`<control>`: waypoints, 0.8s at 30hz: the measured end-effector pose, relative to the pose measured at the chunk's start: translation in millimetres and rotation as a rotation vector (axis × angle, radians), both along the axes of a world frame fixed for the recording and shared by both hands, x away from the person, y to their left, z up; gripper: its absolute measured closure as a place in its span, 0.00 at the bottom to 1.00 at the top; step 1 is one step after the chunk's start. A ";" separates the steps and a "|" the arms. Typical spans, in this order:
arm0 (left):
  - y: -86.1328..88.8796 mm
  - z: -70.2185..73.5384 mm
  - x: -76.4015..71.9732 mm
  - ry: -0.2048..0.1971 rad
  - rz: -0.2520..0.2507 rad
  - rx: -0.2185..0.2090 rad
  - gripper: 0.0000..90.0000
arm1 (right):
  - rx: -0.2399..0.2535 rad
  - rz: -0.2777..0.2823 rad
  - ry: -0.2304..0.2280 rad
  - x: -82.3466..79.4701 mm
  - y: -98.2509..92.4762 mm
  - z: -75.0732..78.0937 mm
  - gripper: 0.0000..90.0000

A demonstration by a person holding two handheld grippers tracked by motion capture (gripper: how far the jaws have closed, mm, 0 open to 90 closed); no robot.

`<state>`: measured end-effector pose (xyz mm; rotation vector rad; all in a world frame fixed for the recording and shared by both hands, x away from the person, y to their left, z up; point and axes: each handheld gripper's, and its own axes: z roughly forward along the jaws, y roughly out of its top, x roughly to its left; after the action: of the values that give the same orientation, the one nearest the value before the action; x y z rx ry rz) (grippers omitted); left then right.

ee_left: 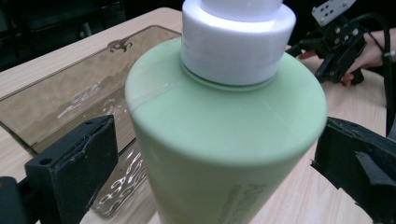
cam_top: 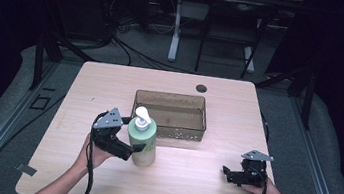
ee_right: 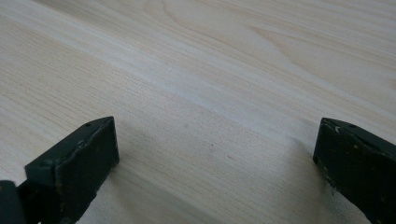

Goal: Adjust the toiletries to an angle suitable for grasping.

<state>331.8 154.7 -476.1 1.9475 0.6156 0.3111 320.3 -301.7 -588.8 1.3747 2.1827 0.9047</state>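
Observation:
A pale green bottle (cam_top: 144, 142) with a white pump top stands upright on the wooden table, just in front of the tray's near left corner. My left gripper (cam_top: 137, 149) is open, its jaws straddling the bottle's body. In the left gripper view the green bottle (ee_left: 224, 130) sits between the two black jaws of my left gripper (ee_left: 215, 144), a narrow gap showing beside the left jaw. My right gripper (cam_top: 227, 174) rests low at the table's front right, open. In the right gripper view my right gripper (ee_right: 215, 154) has bare wood between its jaws.
A clear brown rectangular tray (cam_top: 172, 96) sits at the table's middle, seen close behind the bottle as the tray (ee_left: 70, 102). A round cable hole (cam_top: 201, 88) lies beyond it. The other hand with its gripper (ee_left: 336, 46) shows far off. Dark floor, cables and stands surround the table.

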 end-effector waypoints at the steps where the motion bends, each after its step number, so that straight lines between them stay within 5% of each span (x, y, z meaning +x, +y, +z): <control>1: -1.3 -0.7 0.6 -0.008 0.008 -0.008 0.00 | 0.000 0.000 0.000 0.0 0.0 0.0 0.00; 8: -6.3 -1.0 0.6 -0.058 0.017 -0.032 0.00 | 0.000 0.000 0.000 0.0 0.0 0.0 0.00; 19: -14.0 -9.2 5.9 -0.053 0.040 -0.047 0.00 | -0.002 0.001 0.001 0.0 -0.3 0.1 0.00; 24: -15.5 -9.8 2.1 -0.068 0.030 -0.051 0.13 | -0.002 0.001 0.001 0.0 -0.4 0.1 0.00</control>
<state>333.9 139.2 -485.9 1.8723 0.6031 0.3751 320.2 -302.1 -588.7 1.3739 2.1844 0.9021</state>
